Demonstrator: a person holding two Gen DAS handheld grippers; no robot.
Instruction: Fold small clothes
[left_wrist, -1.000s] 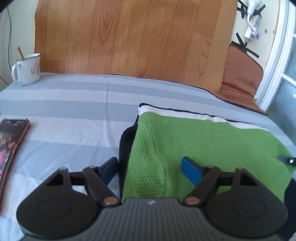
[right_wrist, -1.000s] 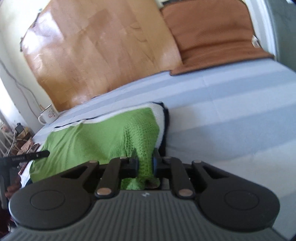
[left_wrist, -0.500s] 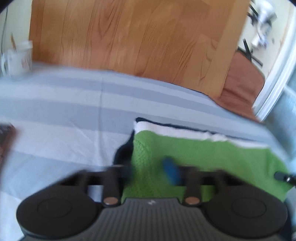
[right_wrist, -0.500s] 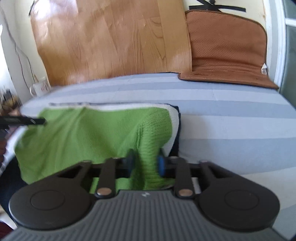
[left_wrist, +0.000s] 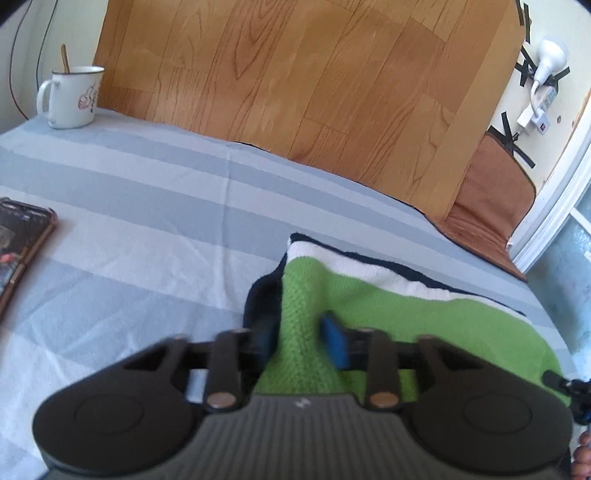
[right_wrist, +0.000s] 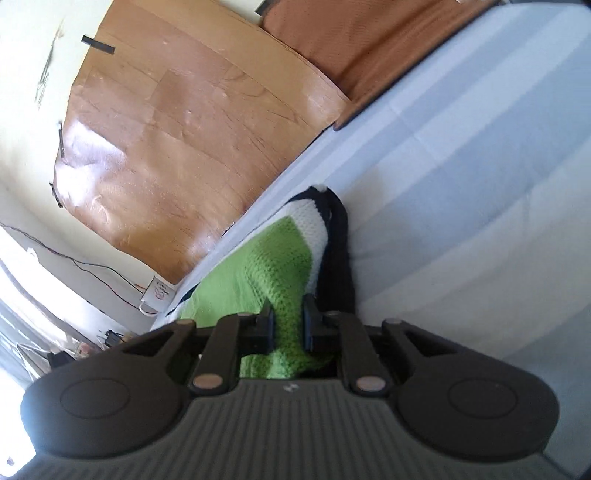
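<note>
A green knitted garment (left_wrist: 406, 317) with a white band and a dark navy edge lies on the striped bed sheet (left_wrist: 147, 206). My left gripper (left_wrist: 300, 341) stands over its left edge. A raised ridge of green knit fills the gap between the blue pads, and the jaws are opening. In the right wrist view the same garment (right_wrist: 258, 269) runs up into my right gripper (right_wrist: 288, 325). That gripper is rolled to one side, with its pads against a green fold at the garment's right edge while the jaws open. The right gripper's tip (left_wrist: 561, 382) shows at the far right of the left wrist view.
A white mug (left_wrist: 72, 96) with a spoon stands at the far left of the bed. A phone (left_wrist: 22, 240) in a brown case lies at the left edge. A wood-pattern board (left_wrist: 295, 74) and a brown cushion (left_wrist: 491, 206) lean on the wall behind.
My left gripper closed from wide open onto the garment's left edge and bunched it into a ridge. The right gripper rolled sharply and kept its green fold.
</note>
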